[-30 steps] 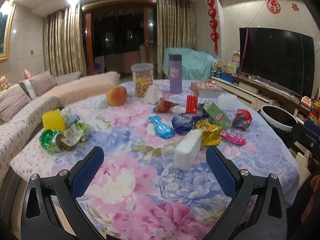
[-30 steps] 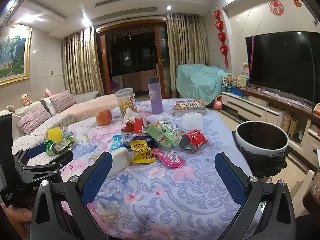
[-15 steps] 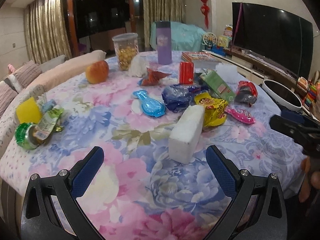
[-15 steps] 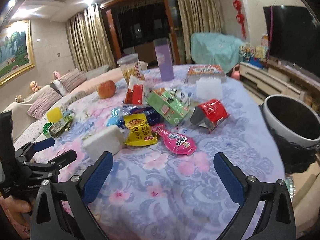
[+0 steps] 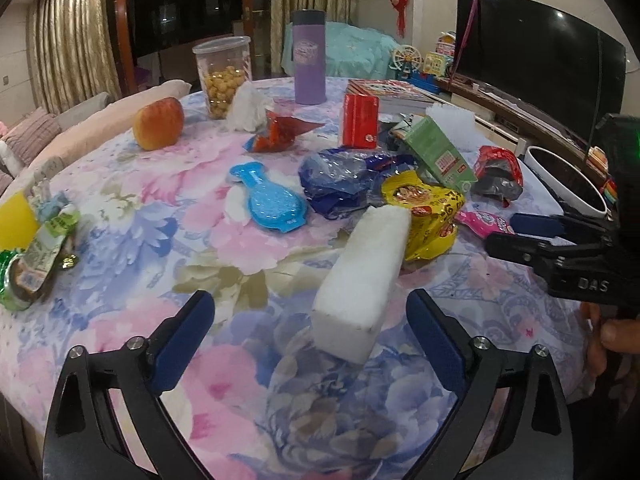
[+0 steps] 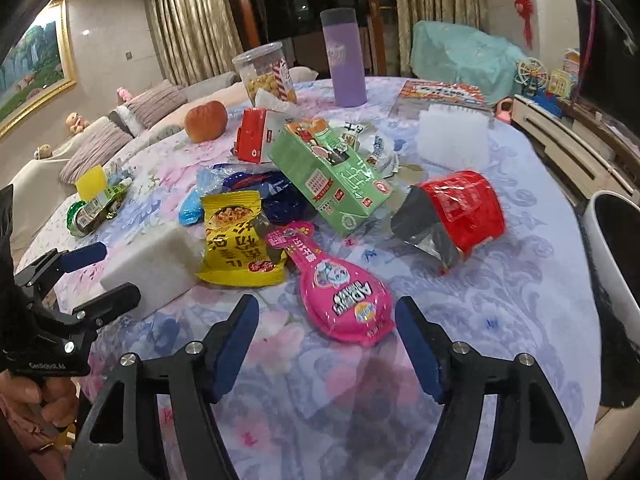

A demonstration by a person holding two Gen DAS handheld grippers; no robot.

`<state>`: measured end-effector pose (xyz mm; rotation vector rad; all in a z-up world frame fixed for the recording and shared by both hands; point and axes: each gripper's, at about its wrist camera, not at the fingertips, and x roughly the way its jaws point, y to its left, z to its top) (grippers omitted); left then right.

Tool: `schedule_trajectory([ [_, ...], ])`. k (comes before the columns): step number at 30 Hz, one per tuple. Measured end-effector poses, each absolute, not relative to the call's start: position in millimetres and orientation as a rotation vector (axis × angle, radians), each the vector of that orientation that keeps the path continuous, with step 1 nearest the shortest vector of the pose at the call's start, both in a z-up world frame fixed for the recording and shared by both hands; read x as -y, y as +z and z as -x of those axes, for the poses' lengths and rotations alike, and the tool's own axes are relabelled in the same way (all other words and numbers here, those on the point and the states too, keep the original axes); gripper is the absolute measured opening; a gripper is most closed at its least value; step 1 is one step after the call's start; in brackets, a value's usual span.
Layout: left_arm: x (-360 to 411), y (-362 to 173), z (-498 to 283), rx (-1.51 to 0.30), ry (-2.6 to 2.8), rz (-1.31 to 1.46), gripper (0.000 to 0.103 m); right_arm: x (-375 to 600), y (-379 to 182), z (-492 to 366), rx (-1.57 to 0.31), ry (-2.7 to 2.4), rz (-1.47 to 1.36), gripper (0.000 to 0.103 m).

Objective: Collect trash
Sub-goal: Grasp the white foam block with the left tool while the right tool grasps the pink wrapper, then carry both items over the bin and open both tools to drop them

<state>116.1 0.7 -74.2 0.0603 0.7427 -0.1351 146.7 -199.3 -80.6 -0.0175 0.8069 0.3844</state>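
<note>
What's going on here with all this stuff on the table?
A person is clearing trash off a flowered table, a gripper in each hand. The left gripper is open, lined up on a white foam block. The right gripper has just been closing its jaws around the near end of a pink wrapper without pinching it yet. Nothing is held, and the bin waits at the table's right edge.

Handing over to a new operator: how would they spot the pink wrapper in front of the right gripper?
Start at the round floral table and find the yellow snack bag near its front edge. The pink wrapper lies flat beside it, just ahead of the right gripper. It alone is bright pink and spoon-shaped.
</note>
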Motion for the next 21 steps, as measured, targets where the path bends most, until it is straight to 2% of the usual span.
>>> schedule_trajectory([
  [2,1,-78,-119,-0.755,-0.151,-0.057,0.09,197,-84,-154,-0.824,0.386,0.035,0.065],
  [4,3,-82,-122,-0.775,-0.173,-0.048,0.075,195,-88,-159,-0.839,0.379,0.049,0.058],
  [6,5,-86,-124,-0.794,-0.202,-0.044,0.053,195,-90,-163,-0.852,0.377,0.052,0.034],
  [8,8,-86,-122,-0.792,-0.232,-0.034,0.041,197,-91,-162,-0.859,0.369,0.049,0.028],
  [9,10,-85,-120,-0.789,-0.24,-0.039,0.036,198,-90,-161,-0.855,0.367,0.042,0.02],
  [21,37,-59,-91,-0.696,-0.341,-0.063,0.033,226,-80,-116,-0.807,0.327,-0.081,0.017],
])
